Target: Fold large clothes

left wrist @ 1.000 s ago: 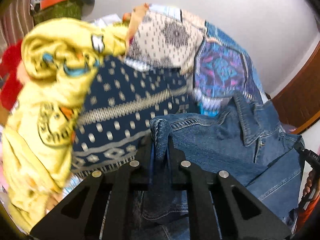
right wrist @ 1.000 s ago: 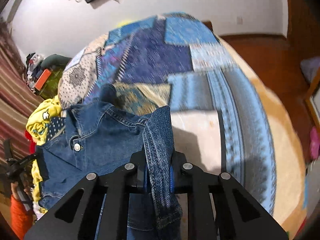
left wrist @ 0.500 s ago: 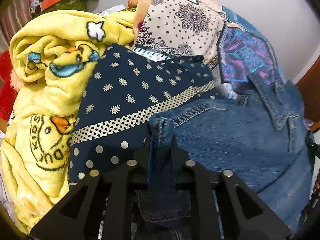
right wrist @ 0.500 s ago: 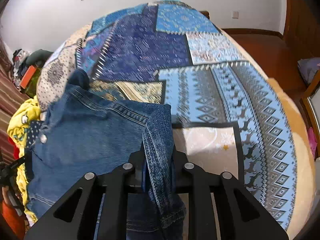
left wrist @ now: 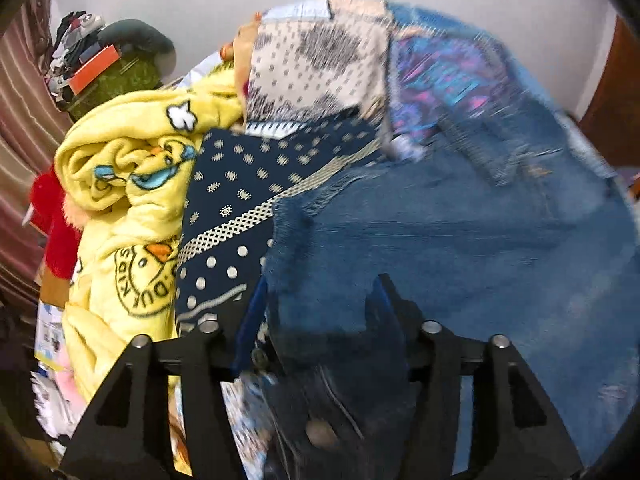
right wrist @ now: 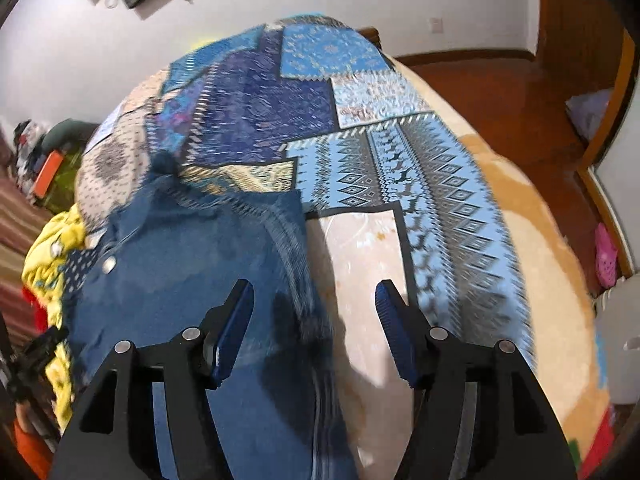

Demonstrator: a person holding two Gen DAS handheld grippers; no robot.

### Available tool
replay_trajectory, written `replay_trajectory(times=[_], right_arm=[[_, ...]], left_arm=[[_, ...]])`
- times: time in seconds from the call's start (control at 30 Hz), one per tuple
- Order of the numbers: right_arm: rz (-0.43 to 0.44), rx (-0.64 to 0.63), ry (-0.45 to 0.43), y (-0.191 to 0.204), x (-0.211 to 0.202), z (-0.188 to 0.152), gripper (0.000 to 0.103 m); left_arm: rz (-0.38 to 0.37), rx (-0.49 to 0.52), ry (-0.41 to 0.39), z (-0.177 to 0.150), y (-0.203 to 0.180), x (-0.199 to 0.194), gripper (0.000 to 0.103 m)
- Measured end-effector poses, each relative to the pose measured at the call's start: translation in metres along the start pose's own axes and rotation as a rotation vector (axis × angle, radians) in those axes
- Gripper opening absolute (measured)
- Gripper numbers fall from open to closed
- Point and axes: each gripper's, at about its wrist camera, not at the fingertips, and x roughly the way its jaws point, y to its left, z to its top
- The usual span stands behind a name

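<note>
A blue denim jacket [left wrist: 460, 248] lies spread on the patchwork bedspread [right wrist: 360, 152]. My left gripper [left wrist: 316, 300] is open, with the jacket's edge lying loose between its spread fingers. My right gripper [right wrist: 316, 300] is open too, its fingers wide apart over the jacket's right edge [right wrist: 192, 264] and the cream patch of the bedspread. The jacket's metal buttons show at the left in the right wrist view. Both views are motion-blurred.
A yellow cartoon blanket [left wrist: 120, 200], a navy patterned cloth [left wrist: 248, 184] and something red [left wrist: 52, 220] are piled left of the jacket. Clutter [left wrist: 100, 64] sits by the curtain at far left. Wooden floor [right wrist: 500, 92] and a pink shoe [right wrist: 606, 256] lie right of the bed.
Both grippers were shut on folds of the denim jacket; now both have opened and the jacket has dropped flat onto the bed.
</note>
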Motion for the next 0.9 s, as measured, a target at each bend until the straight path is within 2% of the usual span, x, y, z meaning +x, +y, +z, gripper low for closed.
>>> replay_trajectory(times=[0.13,0.27,0.37,0.43,0.5,0.6,0.73,0.9], right_arm=[[0.023,-0.071,-0.043,0.013,-0.045,-0.020,0.065],[0.041,-0.122,-0.096,0.022,-0.081,-0.038,0.073],[0.029,-0.180,-0.133,0.030,-0.104,-0.051,0.073],[0.013,-0.221,-0.156,0.034,-0.118,-0.065,0.074],[0.014,-0.252,-0.170,0.038,-0.128,-0.080,0.078],[0.005,-0.295,-0.174,0.040,-0.134,-0.103,0.080],[-0.009,-0.327,-0.152,0.041,-0.134,-0.138,0.081],[-0.009,-0.272,-0.094,0.026,-0.127,-0.173,0.081]], left_arm=[[-0.039,-0.012,-0.047,-0.016,0.001,-0.048,0.071],[-0.076,-0.020,-0.075,-0.038,0.003,-0.092,0.074],[-0.079,-0.018,-0.092,-0.061,0.006,-0.120,0.077],[-0.090,-0.028,-0.105,-0.079,0.009,-0.135,0.083],[-0.100,-0.039,-0.108,-0.098,0.011,-0.147,0.084],[-0.120,-0.065,-0.094,-0.125,0.018,-0.157,0.085],[-0.134,-0.133,-0.035,-0.165,0.031,-0.155,0.085],[-0.174,-0.246,0.080,-0.217,0.045,-0.136,0.085]])
